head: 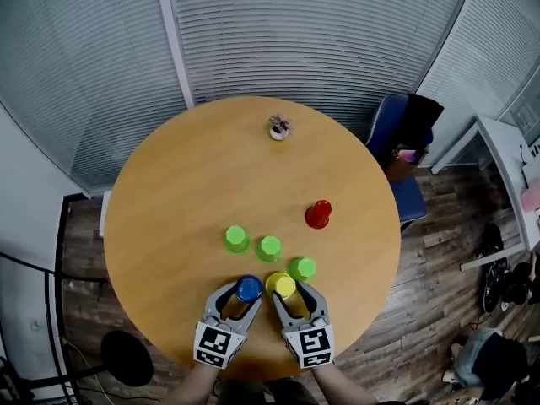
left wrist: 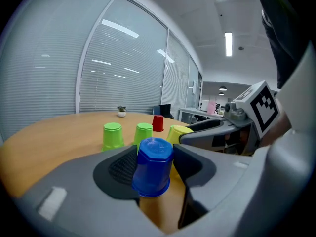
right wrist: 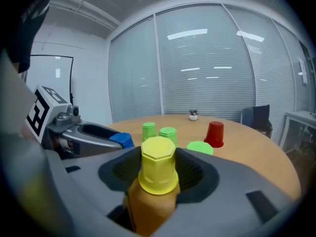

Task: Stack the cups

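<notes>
In the head view, at the bench's six o'clock edge, your left claw is gaping around the blue cup and your right claw around the yellow cup. The left gripper view is showing blue upside down between parted jaws. The right gripper view is showing yellow likewise.
</notes>
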